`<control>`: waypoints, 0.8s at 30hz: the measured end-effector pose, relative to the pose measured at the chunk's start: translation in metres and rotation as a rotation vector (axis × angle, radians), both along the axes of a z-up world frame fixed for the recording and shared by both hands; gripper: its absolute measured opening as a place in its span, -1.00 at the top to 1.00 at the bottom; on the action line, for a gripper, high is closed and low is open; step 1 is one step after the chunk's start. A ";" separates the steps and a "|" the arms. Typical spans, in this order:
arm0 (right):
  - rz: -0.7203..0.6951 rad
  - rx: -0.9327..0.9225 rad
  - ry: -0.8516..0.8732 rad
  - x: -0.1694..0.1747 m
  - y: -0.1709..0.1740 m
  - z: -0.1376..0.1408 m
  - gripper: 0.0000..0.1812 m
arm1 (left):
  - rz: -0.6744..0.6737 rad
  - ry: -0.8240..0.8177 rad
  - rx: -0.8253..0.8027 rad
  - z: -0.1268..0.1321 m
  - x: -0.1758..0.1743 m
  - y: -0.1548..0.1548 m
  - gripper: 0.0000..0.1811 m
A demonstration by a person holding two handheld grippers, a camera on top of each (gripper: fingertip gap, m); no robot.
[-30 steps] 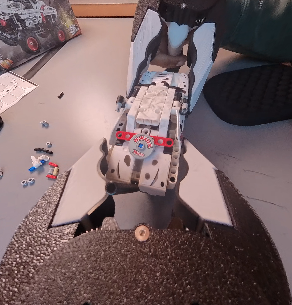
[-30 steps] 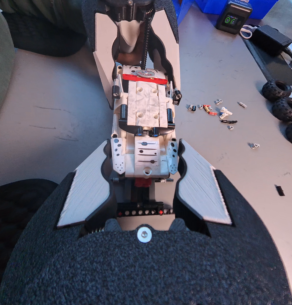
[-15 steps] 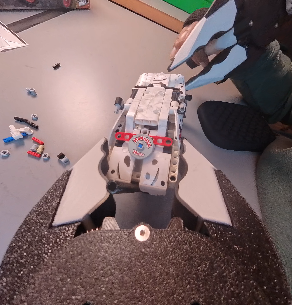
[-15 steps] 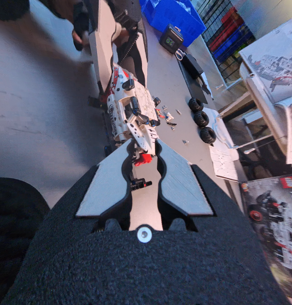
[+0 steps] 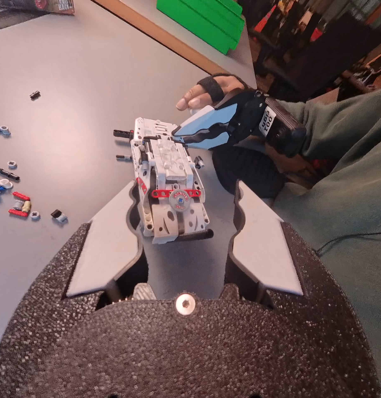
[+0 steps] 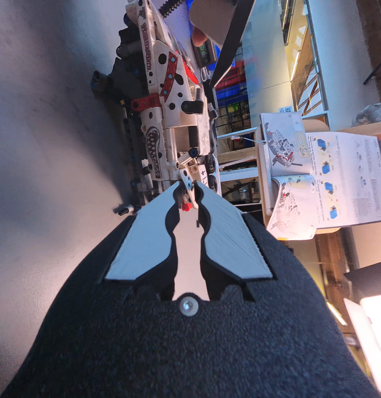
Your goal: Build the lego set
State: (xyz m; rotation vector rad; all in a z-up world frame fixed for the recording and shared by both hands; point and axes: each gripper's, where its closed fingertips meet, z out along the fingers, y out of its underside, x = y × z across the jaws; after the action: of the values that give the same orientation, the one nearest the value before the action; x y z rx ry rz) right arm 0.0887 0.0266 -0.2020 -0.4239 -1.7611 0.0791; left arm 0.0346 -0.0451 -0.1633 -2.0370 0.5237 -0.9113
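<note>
Lego truck body (image 5: 170, 183), white with black spots, marbled roof panel, red beam and round grey badge at the near end; no wheels fitted; black axle pins jut from its left side; it sits on the grey table (image 5: 88, 86) between the fingers of the left gripper (image 5: 185, 215), which stand spread wide and clear of its sides; right gripper (image 6: 188, 185) clenched on a thin white spotted panel at the model's far end, rolled onto its side.

A second ago both grippers clamped the model; the left has since let go, the right has shifted from a full-width hold to a narrow pinch.

Small loose parts (image 5: 19, 206) lie scattered left; green bins (image 5: 202, 23) beyond the table edge; open instruction booklet (image 6: 327, 172) on a stand.
</note>
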 end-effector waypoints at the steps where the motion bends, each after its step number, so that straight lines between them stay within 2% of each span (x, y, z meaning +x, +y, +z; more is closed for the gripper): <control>1: -0.020 -0.069 0.005 0.001 0.001 0.001 0.85 | 0.017 -0.009 -0.026 -0.005 0.001 0.006 0.05; 4: -0.092 -0.370 -0.035 0.013 0.003 0.001 0.74 | -0.004 0.040 -0.078 -0.028 0.019 0.009 -0.05; 6: -0.163 -0.768 -0.082 0.023 -0.002 -0.002 0.62 | 0.027 0.104 -0.056 -0.036 0.023 0.012 0.04; 8: -0.240 -1.168 -0.092 0.028 -0.005 0.007 0.64 | 0.054 0.140 -0.062 -0.038 0.029 0.010 0.10; 10: -0.324 -1.392 -0.088 0.031 0.000 0.009 0.74 | 0.082 0.178 -0.061 -0.039 0.033 0.005 0.11; 13: -0.368 -1.543 -0.102 0.033 0.001 0.012 0.73 | 0.161 0.220 -0.061 -0.039 0.030 0.000 0.12; 18: -0.403 -1.619 -0.129 0.034 0.001 0.012 0.74 | 0.243 0.195 -0.034 -0.039 0.032 -0.013 0.13; 22: -0.447 -1.652 -0.154 0.045 0.005 0.009 0.66 | 0.245 0.202 -0.011 -0.042 0.036 -0.020 0.13; 24: -0.435 -1.740 -0.185 0.048 -0.001 0.004 0.66 | 0.218 0.191 0.000 -0.042 0.042 -0.024 0.12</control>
State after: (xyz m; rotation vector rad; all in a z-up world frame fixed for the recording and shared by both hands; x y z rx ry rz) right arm 0.1368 0.0257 -0.1978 -2.0483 -1.3033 1.3188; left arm 0.0765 -0.0691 -0.2055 -2.1441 0.3926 -0.5915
